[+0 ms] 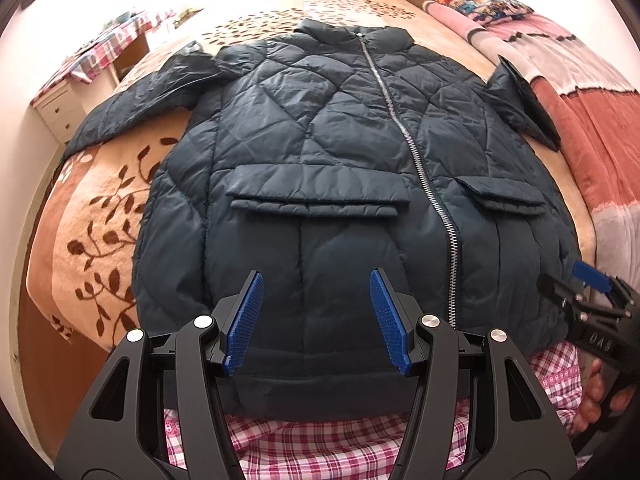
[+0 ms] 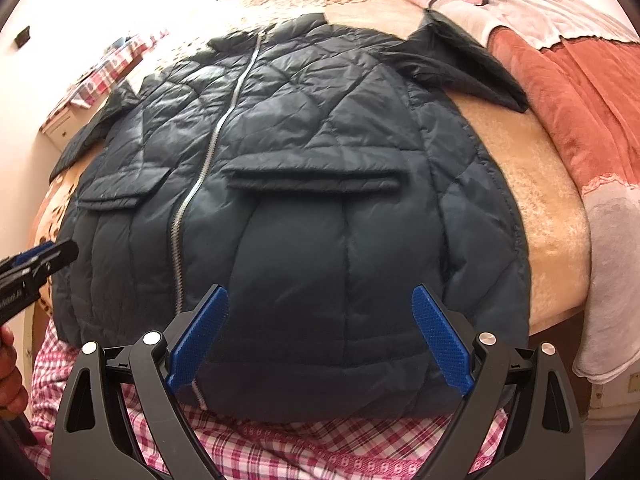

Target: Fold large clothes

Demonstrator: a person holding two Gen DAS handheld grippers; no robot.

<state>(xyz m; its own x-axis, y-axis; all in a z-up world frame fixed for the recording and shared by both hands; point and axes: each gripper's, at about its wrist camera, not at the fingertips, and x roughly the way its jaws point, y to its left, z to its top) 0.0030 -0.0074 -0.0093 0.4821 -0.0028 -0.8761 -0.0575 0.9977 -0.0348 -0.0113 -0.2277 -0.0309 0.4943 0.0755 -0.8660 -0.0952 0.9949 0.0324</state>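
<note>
- Dark navy quilted puffer jacket (image 1: 304, 152) lies flat, front up, zipped, on bed with beige leaf-print blanket (image 1: 100, 208); collar at far end, hem at near edge.
- Jacket hem overhangs near bed edge, over pink-white checked cloth (image 1: 320, 448) below.
- Left sleeve spread out toward bed's left edge; white drawer unit (image 1: 60, 112) just beyond that edge.
- Right sleeve (image 2: 472, 68) ends against rust-red and pink blankets (image 2: 580, 92) piled along right side; bare beige strip between jacket and pile.
- Far end of bed open, pillows at top right.
- Left gripper (image 1: 316, 320): blue-padded fingers apart, nothing between, hovering over hem left of silver zipper (image 1: 416, 152).
- Right gripper (image 2: 320, 336): fingers wide apart, empty, over hem right of zipper, below pocket flap (image 2: 316, 178).
- Both grippers near each other, side by side, each held by a hand.
</note>
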